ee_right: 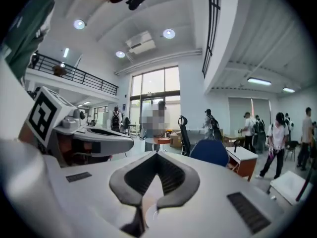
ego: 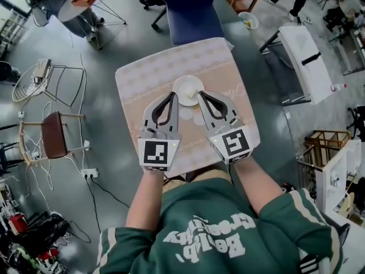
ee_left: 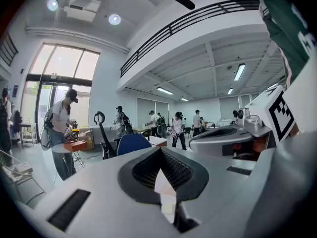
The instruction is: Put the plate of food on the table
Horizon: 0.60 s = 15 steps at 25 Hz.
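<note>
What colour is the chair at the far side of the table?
Dark blue; the chair shows best in the head view.

Green, white-lettered sweatshirt (ego: 217, 236); grey, black-padded left tongs (ego: 172, 97) and right tongs (ego: 201, 96).

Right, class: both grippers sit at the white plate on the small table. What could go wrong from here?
1. The left gripper and right gripper are shut, with their tips at opposite sides of the plate. Drawing one back unevenly might drag or tip the plate.
2. The plate lies on a cloth covering the table. A tip catching the cloth could shift the plate with it.
</note>
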Each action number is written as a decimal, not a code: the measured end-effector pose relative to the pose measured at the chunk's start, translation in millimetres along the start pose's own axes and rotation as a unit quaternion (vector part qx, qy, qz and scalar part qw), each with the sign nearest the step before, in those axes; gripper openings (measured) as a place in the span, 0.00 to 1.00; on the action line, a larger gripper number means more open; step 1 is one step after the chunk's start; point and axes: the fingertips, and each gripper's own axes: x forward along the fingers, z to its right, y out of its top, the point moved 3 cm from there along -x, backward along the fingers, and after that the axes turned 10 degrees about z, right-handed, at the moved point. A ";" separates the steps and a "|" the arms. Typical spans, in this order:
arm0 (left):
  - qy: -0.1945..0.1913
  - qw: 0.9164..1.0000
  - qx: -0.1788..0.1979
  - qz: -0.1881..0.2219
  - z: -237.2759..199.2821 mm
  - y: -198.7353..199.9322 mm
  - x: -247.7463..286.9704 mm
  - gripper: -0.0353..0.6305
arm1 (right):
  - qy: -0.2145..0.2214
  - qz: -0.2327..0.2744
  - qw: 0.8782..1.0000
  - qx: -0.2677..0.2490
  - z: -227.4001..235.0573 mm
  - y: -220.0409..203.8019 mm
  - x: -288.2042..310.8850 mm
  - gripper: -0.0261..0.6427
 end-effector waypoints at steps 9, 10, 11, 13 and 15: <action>-0.012 0.998 0.023 0.050 -6.0 61.6 -52.7 0.07 | 0.049 0.075 0.995 -0.052 -50.6 71.3 -22.6 0.06; -0.014 0.998 0.025 0.054 -4.6 66.4 -58.2 0.07 | 0.053 0.080 0.994 -0.056 -56.8 76.5 -25.6 0.06; -0.017 0.998 0.025 0.056 -2.4 71.4 -63.5 0.07 | 0.056 0.084 0.993 -0.058 -62.8 82.0 -28.9 0.06; -0.028 0.997 0.027 0.062 2.4 83.0 -72.4 0.07 | 0.058 0.093 0.992 -0.064 -74.0 94.9 -34.4 0.06; -0.038 0.996 0.034 0.069 6.1 94.2 -79.8 0.07 | 0.060 0.102 0.991 -0.068 -84.1 107.2 -38.4 0.06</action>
